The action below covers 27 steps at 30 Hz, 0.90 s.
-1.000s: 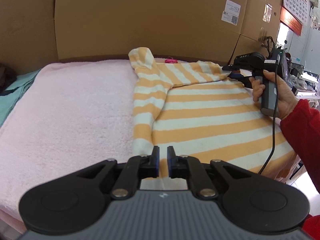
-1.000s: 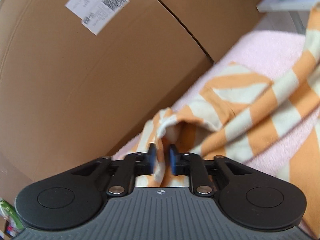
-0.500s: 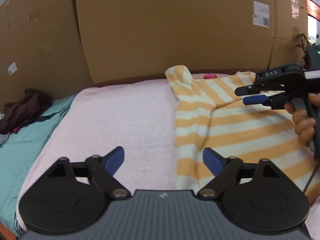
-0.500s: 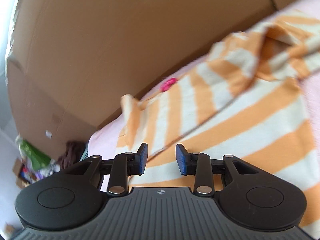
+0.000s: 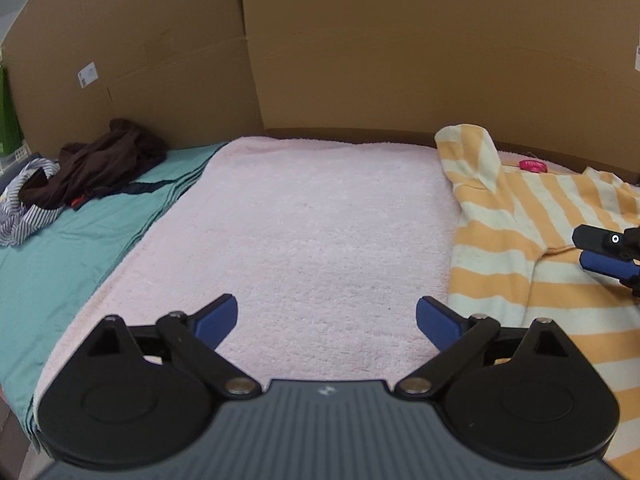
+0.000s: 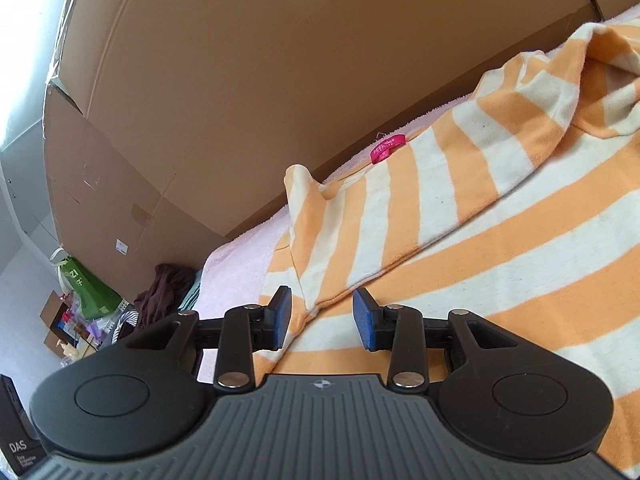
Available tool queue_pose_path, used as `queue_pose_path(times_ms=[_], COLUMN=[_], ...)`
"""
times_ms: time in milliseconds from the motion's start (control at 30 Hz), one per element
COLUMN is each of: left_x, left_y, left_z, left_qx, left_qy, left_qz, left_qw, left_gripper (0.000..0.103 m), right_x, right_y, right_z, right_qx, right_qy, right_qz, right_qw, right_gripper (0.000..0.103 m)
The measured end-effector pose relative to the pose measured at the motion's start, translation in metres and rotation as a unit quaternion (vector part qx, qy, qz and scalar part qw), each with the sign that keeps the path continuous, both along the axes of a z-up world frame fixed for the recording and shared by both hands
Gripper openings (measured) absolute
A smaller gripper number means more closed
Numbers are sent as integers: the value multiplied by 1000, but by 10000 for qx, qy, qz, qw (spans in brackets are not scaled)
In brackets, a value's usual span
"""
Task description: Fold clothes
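Left wrist view: left gripper [image 5: 327, 322] fingers now wide, holding nothing, swung from striped garment [image 5: 532, 248] to bare pink towel [image 5: 320, 232]
Right wrist view: right gripper [image 6: 321, 320] fingers released to narrow gap over folded sleeve [image 6: 360, 236]
Meaning: sleeve fold likely complete

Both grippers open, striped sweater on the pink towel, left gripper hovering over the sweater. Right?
Not quite. The left wrist view shows the left gripper open over bare pink towel, with the striped sweater off to its right. The right gripper is the one over the sweater.
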<state>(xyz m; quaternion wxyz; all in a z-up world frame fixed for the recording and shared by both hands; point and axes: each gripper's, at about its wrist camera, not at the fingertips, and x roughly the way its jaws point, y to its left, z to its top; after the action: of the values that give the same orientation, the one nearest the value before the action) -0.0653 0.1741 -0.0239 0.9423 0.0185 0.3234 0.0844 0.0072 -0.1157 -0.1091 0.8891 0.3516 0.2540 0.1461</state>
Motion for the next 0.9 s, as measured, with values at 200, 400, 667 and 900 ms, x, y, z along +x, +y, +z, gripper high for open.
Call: queue_pose_path(times_ms=[200,400,667,900], left_x=[0,1,0,-1], left_y=[6,12,17,18], left_z=[-1,-3,-5,-7], left_qx=[2,-39,-122,-199], left_qy=[9,50,73,81], left_qz=[106,195,250,208], left_qw=[9999,9998,9996,9996], left_gripper=[99,99,100,100], right_x=[1,1,1,0], right_y=[1,0,-1,-1], right_z=[-1,-3,-4,-3], right_qx=[-31,-13,5,-4], right_qy=[-22,-22,5,-18], right_qz=[-39,-22,-57,-97], right_qw=[10000,10000,10000,10000], right_gripper=[40,40,40,41])
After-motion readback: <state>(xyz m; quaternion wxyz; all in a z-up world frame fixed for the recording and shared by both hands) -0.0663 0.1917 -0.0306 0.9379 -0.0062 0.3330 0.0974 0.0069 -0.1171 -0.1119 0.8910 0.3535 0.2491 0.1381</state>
